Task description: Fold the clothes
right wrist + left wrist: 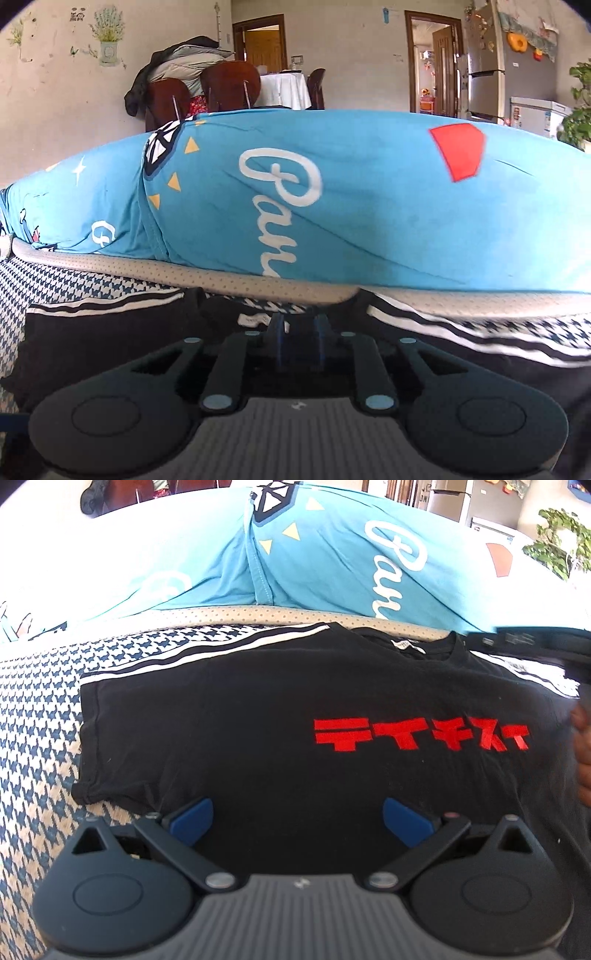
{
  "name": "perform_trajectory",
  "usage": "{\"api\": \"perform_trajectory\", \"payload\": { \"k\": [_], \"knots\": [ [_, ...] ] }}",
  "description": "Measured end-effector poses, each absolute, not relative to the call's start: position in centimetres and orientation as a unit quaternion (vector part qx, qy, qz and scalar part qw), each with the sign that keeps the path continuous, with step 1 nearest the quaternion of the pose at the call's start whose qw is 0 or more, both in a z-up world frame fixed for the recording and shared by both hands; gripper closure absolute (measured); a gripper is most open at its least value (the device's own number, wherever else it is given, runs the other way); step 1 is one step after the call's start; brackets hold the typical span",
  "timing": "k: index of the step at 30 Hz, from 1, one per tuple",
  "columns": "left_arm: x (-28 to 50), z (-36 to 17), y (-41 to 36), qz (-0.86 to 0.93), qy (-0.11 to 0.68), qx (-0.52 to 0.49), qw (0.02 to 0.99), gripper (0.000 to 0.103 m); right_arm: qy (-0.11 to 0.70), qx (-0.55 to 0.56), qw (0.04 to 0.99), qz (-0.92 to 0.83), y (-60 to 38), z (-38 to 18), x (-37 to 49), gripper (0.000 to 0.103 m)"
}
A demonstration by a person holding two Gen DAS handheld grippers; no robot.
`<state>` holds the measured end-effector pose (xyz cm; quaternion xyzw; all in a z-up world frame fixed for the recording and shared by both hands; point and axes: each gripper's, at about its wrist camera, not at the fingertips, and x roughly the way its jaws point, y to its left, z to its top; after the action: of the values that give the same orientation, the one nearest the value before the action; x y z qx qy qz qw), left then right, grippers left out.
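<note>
A black T-shirt (229, 731) with red lettering (421, 734) lies spread flat, front up, on a blue-and-white houndstooth surface (37, 709). White stripes run along its shoulders. My left gripper (299, 819) hovers open over the shirt's lower middle, and only flat fabric shows between its blue pads (192, 818). My right gripper (299, 341) is at the neckline of the T-shirt (103, 343), beside the collar label (255, 319), with its fingers drawn close on the collar edge. From the left wrist it shows as a blurred dark shape (532, 642) at the upper right.
A turquoise printed cloth (332, 561) (369, 221) covers a raised cushion just beyond the shirt, past a beige perforated trim (184, 275). A hand (581, 738) shows at the right edge. Chairs (221, 86), doors and a fridge (491, 62) stand far behind.
</note>
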<state>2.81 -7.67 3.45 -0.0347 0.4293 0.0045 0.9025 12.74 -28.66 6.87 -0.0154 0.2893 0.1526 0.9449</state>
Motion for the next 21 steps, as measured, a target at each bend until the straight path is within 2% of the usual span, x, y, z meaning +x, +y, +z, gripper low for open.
{"api": "perform_trajectory", "payload": {
  "k": [9,13,21],
  "knots": [
    [2.2,3.1,-7.9,0.010,0.427,-0.032,0.904,0.000,0.313,0.002,0.946,0.088,-35.8,6.3,7.9,0.084],
    [2.1,3.0,-8.1,0.012,0.426,-0.028,0.904,0.000,0.353,0.013,0.934,0.059,-38.8,5.0,6.9,0.084],
    [1.8,2.9,-8.4,0.016,0.424,-0.020,0.905,0.000,0.394,-0.018,0.918,0.044,-40.0,4.8,3.9,0.083]
  ]
}}
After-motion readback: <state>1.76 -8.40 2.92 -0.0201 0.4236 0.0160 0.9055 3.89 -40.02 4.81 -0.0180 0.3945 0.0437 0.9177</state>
